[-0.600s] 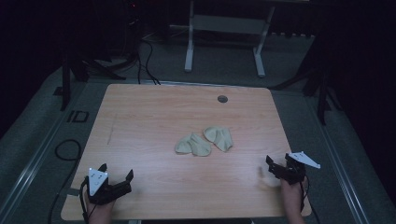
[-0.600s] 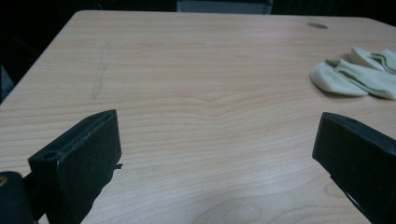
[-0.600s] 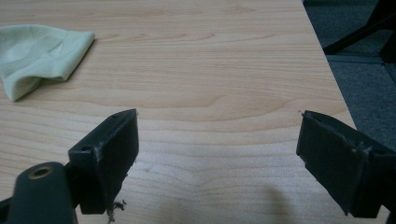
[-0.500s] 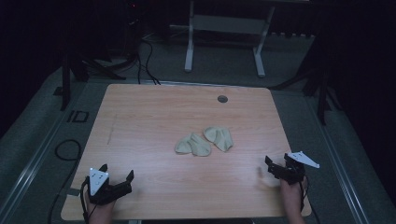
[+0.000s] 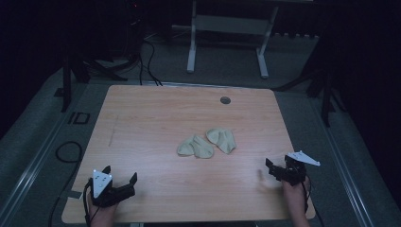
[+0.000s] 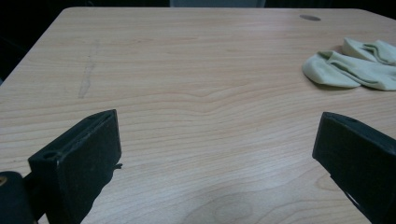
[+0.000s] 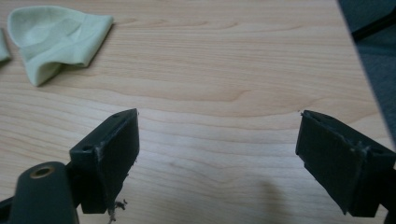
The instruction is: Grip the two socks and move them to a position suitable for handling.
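Jaws on both my grippers stood wide apart, nothing between them, nothing touched but air above the table [image 5: 142, 123]. My left gripper [image 5: 119, 185] sat low at the near left corner, my right gripper [image 5: 276, 171] at the near right edge, each with my hand behind it. The two pale green socks [image 5: 208, 143] lay crumpled around mid-table, slightly right of centre, touching or overlapping each other, well apart from both grippers. In the left gripper view the socks [image 6: 355, 65] sat far off at upper right, bare wood between them and my jaws. In the right gripper view one sock [image 7: 56, 37] lay at upper left, again clear wood in between. Nothing stood in the way on either side. Other items: a small round grommet hole [image 5: 225, 100] near the far edge of the table, a white-legged stand [image 5: 227, 38] on the floor beyond it, cables [image 5: 146, 56] on the floor at far left. A faint scuff line [image 6: 88, 70] marked the wood left of centre.
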A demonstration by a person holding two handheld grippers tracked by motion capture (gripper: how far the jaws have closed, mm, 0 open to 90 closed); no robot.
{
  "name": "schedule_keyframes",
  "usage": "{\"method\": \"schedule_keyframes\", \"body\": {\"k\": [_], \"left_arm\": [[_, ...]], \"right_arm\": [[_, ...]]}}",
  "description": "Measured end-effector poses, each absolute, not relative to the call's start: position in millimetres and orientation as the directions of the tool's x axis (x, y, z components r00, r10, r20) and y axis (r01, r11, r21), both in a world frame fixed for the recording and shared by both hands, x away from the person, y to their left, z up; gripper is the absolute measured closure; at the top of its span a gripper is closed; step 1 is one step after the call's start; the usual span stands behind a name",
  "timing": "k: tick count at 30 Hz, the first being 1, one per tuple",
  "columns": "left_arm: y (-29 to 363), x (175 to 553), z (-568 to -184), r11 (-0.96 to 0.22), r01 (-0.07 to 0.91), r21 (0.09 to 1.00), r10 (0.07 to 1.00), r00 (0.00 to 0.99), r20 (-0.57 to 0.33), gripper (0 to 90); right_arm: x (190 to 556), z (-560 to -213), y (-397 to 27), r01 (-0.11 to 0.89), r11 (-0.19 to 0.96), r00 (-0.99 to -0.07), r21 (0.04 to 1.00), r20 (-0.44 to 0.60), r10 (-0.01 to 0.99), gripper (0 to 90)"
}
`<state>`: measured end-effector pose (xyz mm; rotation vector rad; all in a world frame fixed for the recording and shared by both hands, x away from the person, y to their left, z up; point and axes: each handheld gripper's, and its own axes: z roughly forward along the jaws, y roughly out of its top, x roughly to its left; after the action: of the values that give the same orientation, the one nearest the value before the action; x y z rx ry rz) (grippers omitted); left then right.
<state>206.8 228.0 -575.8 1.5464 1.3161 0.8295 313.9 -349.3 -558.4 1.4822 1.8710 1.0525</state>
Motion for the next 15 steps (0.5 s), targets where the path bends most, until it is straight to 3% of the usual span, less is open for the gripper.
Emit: {"method": "schedule_keyframes", "body": {"k": [5,11,15], "left_arm": [[223.6,205.7,-574.4,-0.015,0.363,0.932,0.97,0.233,-0.075,1.0],[214.0,205.0,-574.8,-0.065,0.349,0.935,0.961,0.274,-0.035,1.0],[209.8,205.8,-574.4,-0.047,0.383,0.923,0.946,0.313,-0.082,1.0]], "right_arm": [[320.5,-553.8,-341.6,0.604,0.087,-0.324,0.792,0.144,0.935,13.1],[327.9,-544.0,-320.5,0.617,0.146,-0.4,0.773,0.149,0.904,13.1],[335.4,-539.4,-304.0,0.613,0.186,-0.44,0.768,0.137,0.887,13.2]]}}
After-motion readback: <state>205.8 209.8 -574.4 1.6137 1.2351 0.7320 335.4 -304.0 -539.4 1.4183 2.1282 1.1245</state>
